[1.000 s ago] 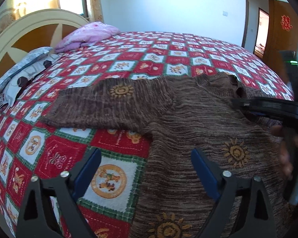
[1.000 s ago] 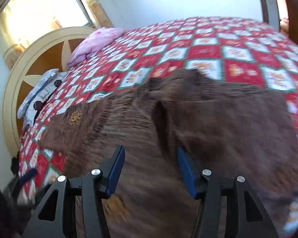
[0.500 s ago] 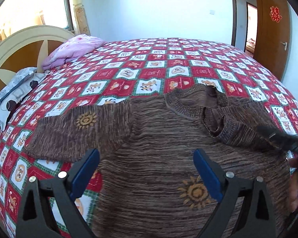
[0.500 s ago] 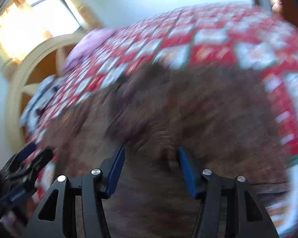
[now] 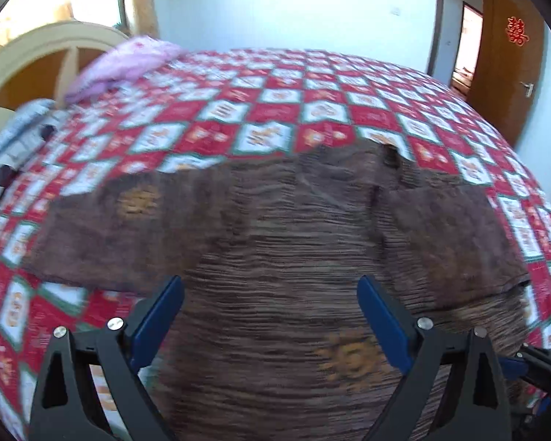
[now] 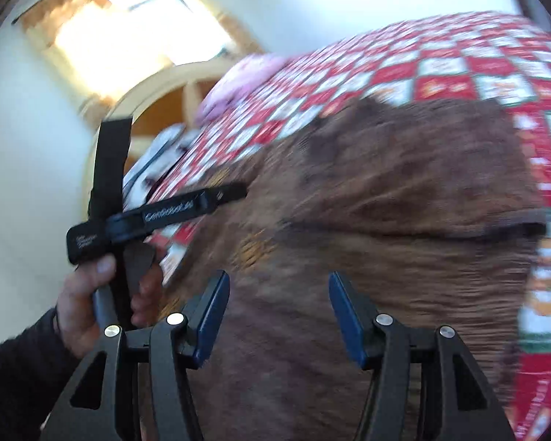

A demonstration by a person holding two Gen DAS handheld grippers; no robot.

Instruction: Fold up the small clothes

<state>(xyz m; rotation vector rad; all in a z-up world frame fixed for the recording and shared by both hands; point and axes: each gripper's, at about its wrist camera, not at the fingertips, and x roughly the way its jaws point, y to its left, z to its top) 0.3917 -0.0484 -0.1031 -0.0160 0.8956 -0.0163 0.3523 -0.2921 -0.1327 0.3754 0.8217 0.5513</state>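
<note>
We held our left gripper (image 5: 270,321) over the brown sweater (image 5: 275,242), jaws wide with nothing between them. The sweater lay spread on the red quilt (image 5: 260,110) ahead of and beneath the jaws, one sleeve stretched out to their left, the other folded in over the body to their right. Our right gripper (image 6: 278,316) hung above the sweater too, jaws half apart and empty. To their left, our left hand (image 6: 92,301) gripped its handle.
</note>
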